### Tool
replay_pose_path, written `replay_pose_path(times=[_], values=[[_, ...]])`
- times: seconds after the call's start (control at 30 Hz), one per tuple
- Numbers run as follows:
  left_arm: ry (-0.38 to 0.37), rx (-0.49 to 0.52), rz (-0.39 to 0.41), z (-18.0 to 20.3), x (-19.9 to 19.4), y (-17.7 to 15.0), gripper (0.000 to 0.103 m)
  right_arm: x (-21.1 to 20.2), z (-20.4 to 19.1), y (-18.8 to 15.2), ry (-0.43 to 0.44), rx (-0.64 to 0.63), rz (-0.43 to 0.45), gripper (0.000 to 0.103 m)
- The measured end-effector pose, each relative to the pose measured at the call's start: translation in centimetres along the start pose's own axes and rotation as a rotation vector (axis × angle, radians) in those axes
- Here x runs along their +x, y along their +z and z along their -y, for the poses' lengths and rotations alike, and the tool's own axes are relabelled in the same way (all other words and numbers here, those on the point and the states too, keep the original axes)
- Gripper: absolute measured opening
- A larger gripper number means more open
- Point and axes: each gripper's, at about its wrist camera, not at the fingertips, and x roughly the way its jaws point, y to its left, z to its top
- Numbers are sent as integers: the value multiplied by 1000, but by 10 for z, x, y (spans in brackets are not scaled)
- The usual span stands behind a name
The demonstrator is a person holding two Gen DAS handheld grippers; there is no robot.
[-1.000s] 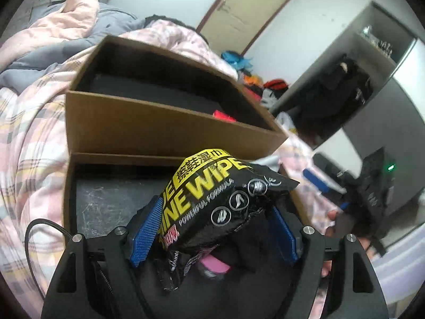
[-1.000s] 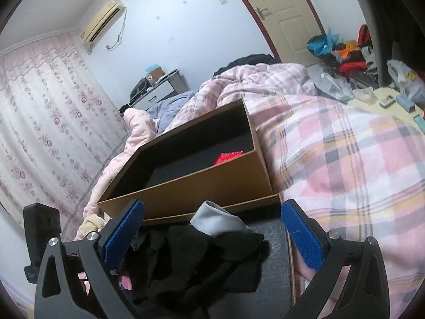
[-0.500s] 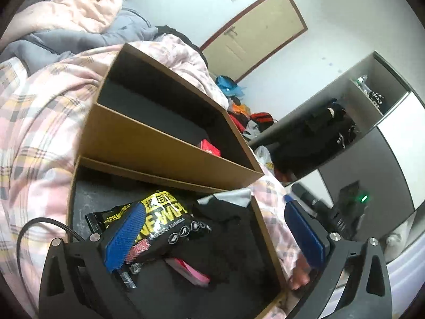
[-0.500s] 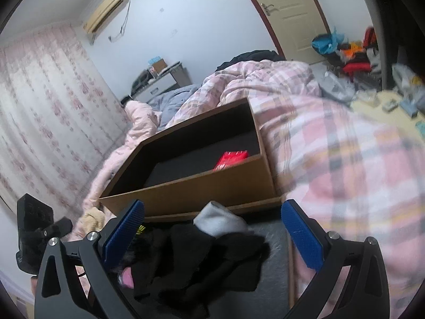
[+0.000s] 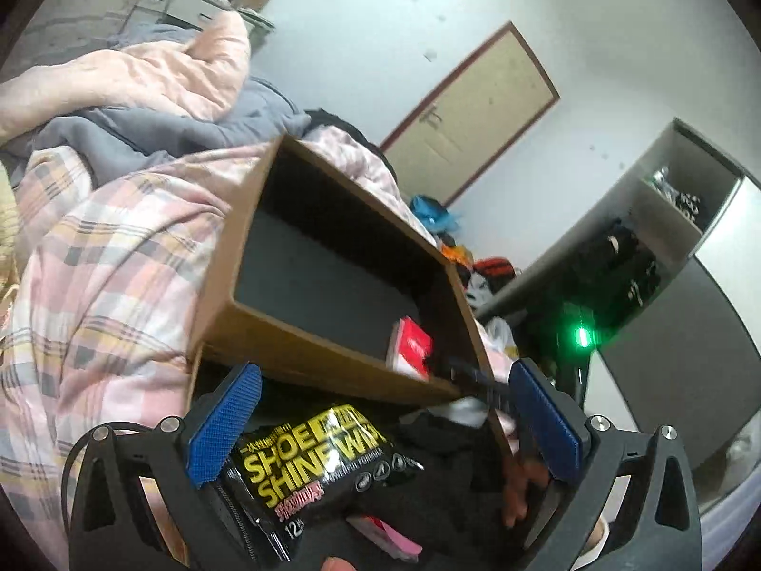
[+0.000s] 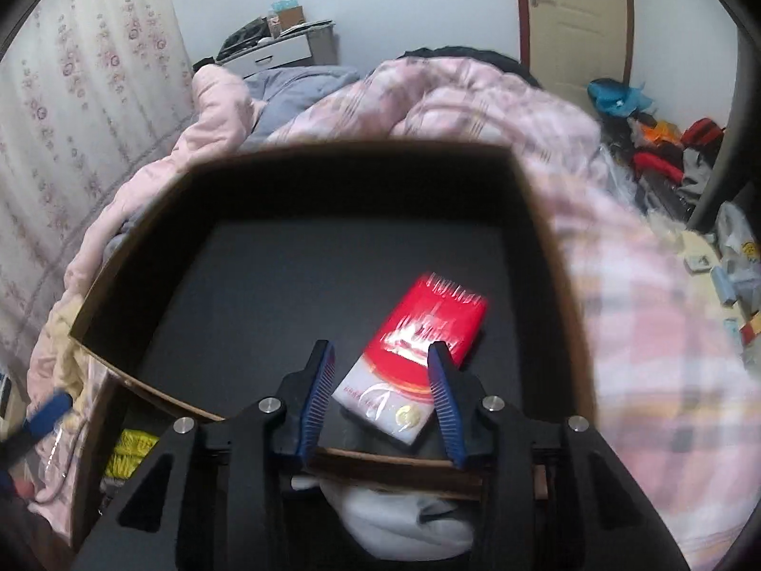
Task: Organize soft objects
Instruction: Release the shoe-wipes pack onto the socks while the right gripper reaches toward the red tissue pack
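Observation:
A brown cardboard box [image 5: 295, 347] with a black inside lies on the plaid bed. A red and white tissue pack [image 6: 418, 361] lies on its floor; it also shows in the left wrist view [image 5: 410, 346]. My right gripper [image 6: 380, 380] reaches over the box's near wall, jaws partly closed around the pack's near end, gaps showing. My left gripper [image 5: 380, 423] is open above a nearer tray holding a black shoe shine wipes pack [image 5: 309, 466], dark clothes [image 5: 452, 447] and a white sock [image 6: 404, 518].
A pink plaid quilt [image 5: 104, 261] covers the bed around the boxes. A pink and grey duvet [image 5: 157, 85] is heaped behind. A door [image 6: 575, 19], a wardrobe [image 5: 656, 247] and floor clutter [image 6: 666, 152] lie beyond the bed.
My left gripper let go of the wipes pack, which now lies in the near tray. My right gripper moved forward over the box wall and narrowed its jaws around the red tissue pack.

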Motion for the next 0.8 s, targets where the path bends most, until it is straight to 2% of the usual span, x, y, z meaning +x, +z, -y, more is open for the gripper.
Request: replay_pose_path(times=[0.07,0.2,0.47,0.57,0.63,0.7,0.8], values=[[-3,-7,15,-1,-1,0,103,-9,0,-15,-7,-12,31,36],[5,5,25,2,-1,-1,103,-17,2,-16,-7,-13,62,36],[32,-3,-82,-2,24,-7,103,-9,4,-15,3,-27,104,36],[58,6,-126,-3,35,-9,103,-7,3,-14,1,-30,115,40],[86,32,-142,-2,41,-12,103,-8,2,-14,-28,-28,127,49],[104,61,-155,2,46,-14,103,-7,2,-15,-36,-22,131,53],[150,117,-165,9,52,-19,103,-7,3,-15,-32,-19,131,54]])
